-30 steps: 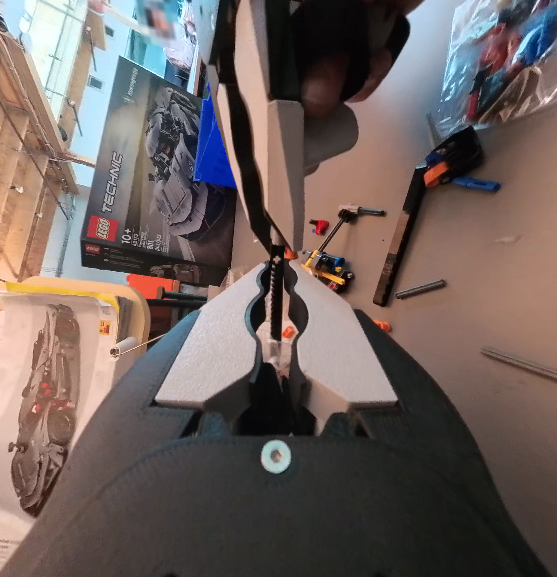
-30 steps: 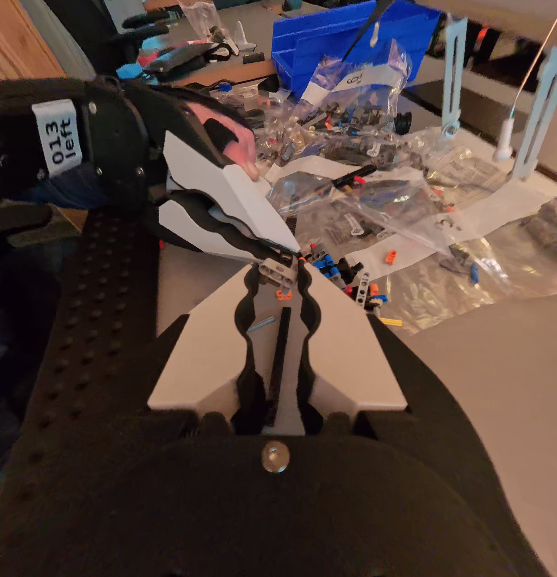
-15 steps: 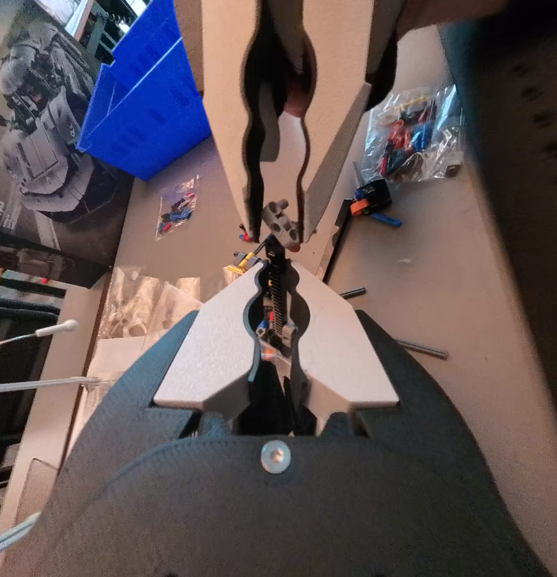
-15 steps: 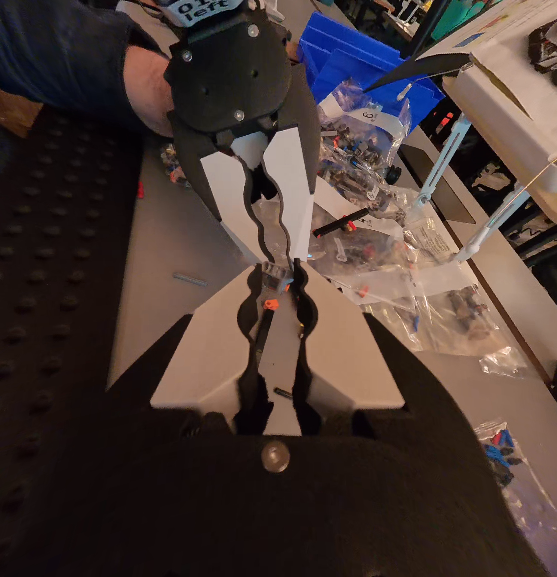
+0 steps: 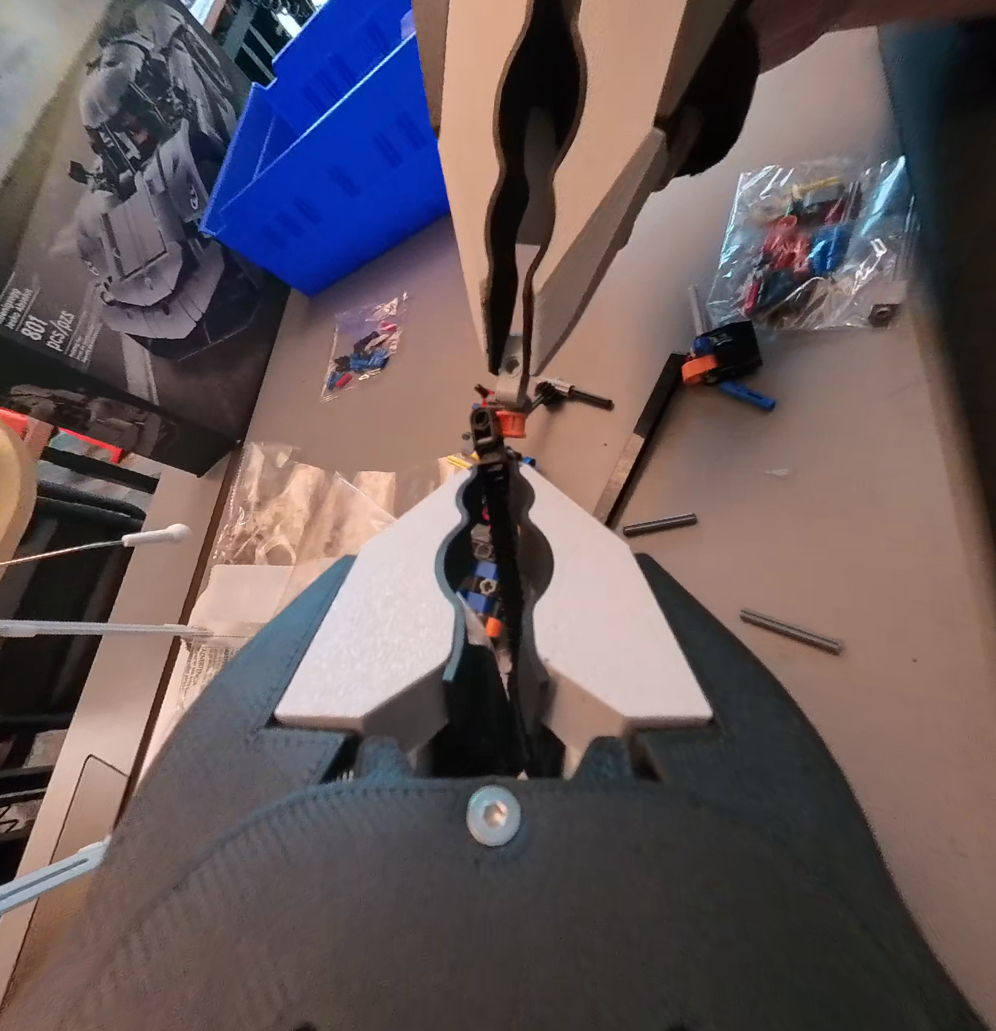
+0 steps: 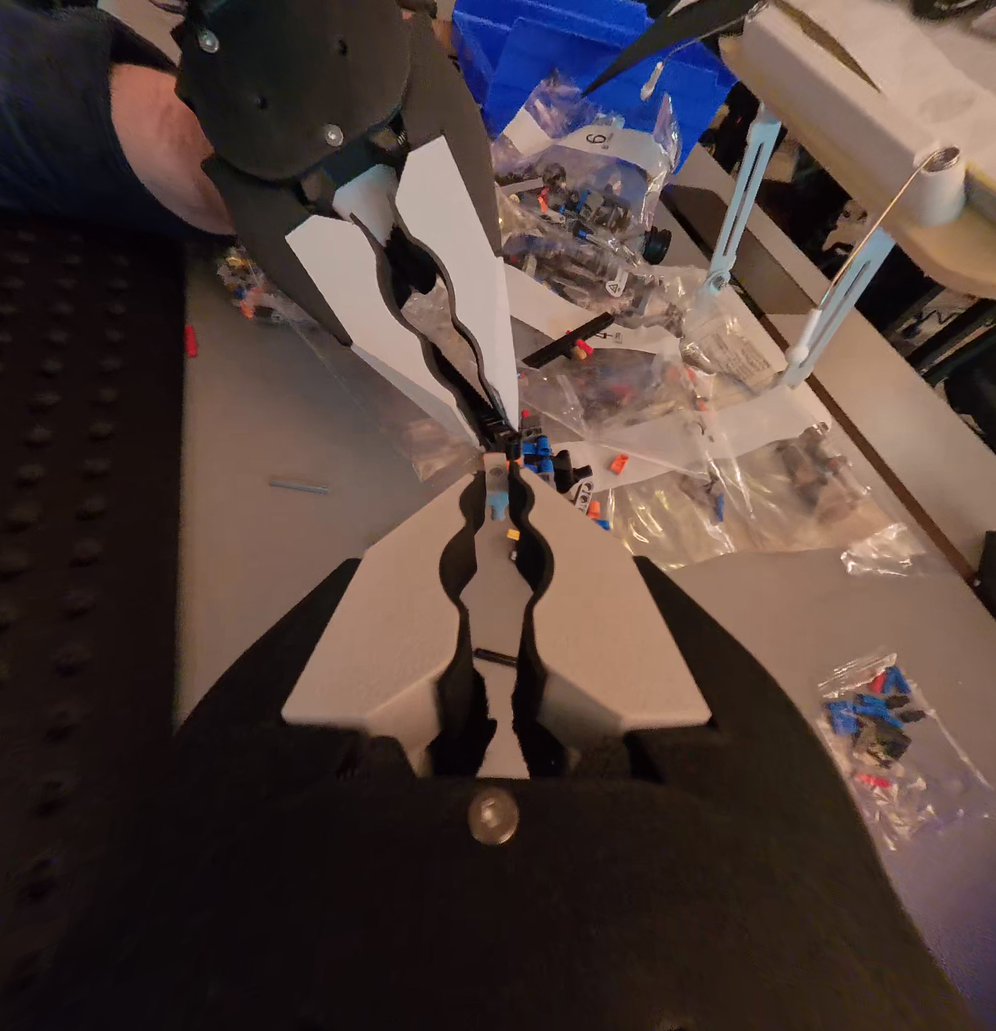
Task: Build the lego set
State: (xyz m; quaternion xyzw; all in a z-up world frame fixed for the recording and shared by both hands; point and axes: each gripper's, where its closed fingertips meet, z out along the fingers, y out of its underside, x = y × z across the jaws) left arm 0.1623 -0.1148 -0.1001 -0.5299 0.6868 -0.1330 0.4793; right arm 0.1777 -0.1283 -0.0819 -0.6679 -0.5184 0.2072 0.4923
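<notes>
My left gripper [image 5: 493, 471] is shut on a long black toothed beam [image 5: 487, 432] that runs between its fingers, with its holed end sticking out past the tips. My right gripper [image 5: 510, 368] comes in from above, shut on a small light grey connector [image 5: 508, 390]. The connector touches the beam's end beside an orange pin [image 5: 511, 424]. In the right wrist view my right gripper [image 6: 498, 474] holds the grey connector [image 6: 496, 478] with a light blue pin [image 6: 498, 505] behind it. The left gripper [image 6: 496, 432] meets it tip to tip from the upper left.
A blue bin [image 5: 339, 184] and the set's box [image 5: 110, 223] stand at the back. Bags of parts [image 5: 808, 240] [image 6: 596, 223] [image 6: 875, 719], loose pieces [image 6: 546, 452], a black beam [image 5: 652, 401] and grey axles [image 5: 657, 524] [image 6: 297, 486] lie on the table. A black studded mat [image 6: 77, 446] borders it. The grippers are tip to tip, or close to it.
Both grippers have swung round and stayed shut. The right gripper's grey connector has come closer and now touches the end of the black beam held by the left.
</notes>
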